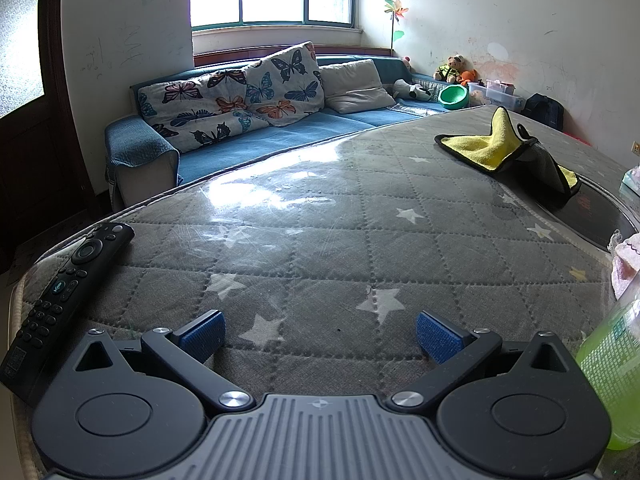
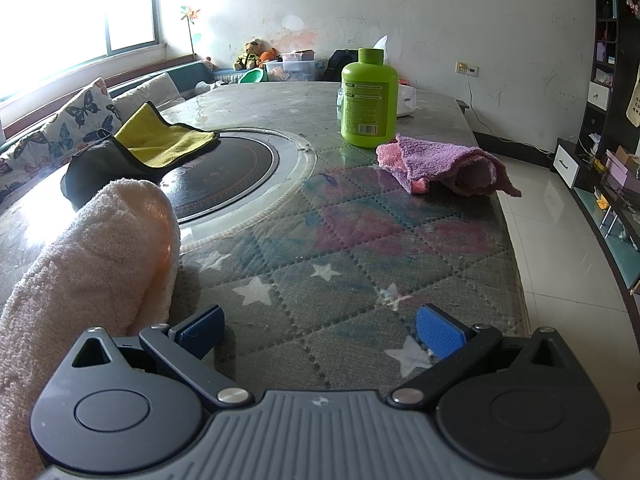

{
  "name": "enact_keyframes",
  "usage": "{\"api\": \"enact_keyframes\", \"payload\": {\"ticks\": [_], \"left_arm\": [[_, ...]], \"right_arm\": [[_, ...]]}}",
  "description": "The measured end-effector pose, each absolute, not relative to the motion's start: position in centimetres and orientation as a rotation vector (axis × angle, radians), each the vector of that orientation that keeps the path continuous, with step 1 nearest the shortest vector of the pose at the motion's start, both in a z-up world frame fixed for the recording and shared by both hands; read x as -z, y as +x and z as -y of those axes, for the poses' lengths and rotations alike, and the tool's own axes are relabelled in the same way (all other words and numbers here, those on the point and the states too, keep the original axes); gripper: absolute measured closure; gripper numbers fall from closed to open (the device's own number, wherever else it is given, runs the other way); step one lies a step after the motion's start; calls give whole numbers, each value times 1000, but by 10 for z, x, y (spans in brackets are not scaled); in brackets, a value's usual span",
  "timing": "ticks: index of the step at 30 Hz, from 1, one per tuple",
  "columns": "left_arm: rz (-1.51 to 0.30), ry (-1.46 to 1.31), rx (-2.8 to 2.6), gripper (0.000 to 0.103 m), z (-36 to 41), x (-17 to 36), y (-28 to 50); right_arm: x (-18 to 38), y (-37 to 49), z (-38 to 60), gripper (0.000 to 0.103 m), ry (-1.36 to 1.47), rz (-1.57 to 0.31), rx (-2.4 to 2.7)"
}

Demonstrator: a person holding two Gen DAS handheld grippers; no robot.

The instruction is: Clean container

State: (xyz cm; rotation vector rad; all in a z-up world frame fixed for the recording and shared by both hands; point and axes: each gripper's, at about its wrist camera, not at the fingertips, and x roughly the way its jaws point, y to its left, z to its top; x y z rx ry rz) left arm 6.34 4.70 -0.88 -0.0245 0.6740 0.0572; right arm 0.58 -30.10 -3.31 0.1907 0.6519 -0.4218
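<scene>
Both my left claw [image 1: 318, 338] and right claw [image 2: 318, 334] gape empty; green bottle [image 2: 369, 98] looks light, rigid, slick — I would grip mid-body.

Three cloths: yellow-grey [image 2: 160, 140], purple-pink [image 2: 444, 164], cream [image 2: 92, 248], one green bottle [image 2: 369, 98], one remote control [image 1: 60, 292]

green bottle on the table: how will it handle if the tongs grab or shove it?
The green bottle is tall and stands upright, so a shove high up would probably tip it; on its side the round body would likely roll. It looks like smooth, glossy plastic, so it may slip in the pads. It looks rigid, unlike the purple towel beside it. Fill level is not visible, so its weight is uncertain.
</scene>
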Motion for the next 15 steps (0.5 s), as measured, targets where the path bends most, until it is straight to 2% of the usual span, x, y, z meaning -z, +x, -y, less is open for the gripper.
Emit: {"api": "enact_keyframes", "payload": {"ticks": [15], "left_arm": [[-674, -21, -59, 0, -48, 9, 63]], "right_arm": [[33, 5, 302, 0, 192, -651, 421]]}}
